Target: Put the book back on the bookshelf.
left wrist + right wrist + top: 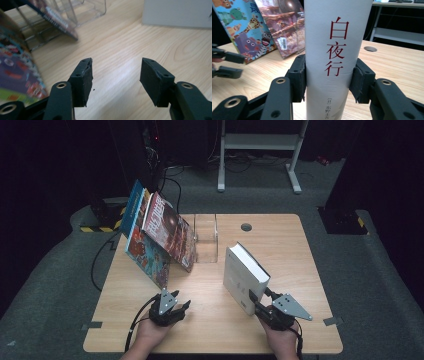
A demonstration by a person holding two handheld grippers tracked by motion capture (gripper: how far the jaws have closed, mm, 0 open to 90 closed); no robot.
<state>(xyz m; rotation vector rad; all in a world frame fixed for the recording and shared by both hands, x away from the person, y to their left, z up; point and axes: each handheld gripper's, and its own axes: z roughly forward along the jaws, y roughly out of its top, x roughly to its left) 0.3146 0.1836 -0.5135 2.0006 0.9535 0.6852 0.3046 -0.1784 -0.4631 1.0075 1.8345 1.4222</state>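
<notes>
Clamping the spine of a thick white book (pixel 338 50), the right gripper (pixel 328 77) has its pads pressed on either side, jaws set about as wide as the spine. The book stands upright on the counter (pixel 210 305), long axis vertical, spine facing the gripper and pages turned away from it. The left gripper (pixel 116 78) holds nothing; its jaws stand apart over bare counter, clear of everything. Beyond it, two picture books (pixel 157 237) lean tilted against a clear plastic stand (pixel 206 237). Open wood lies between the grippers and ahead of the white book; the counter's near edge runs just behind both hands.
</notes>
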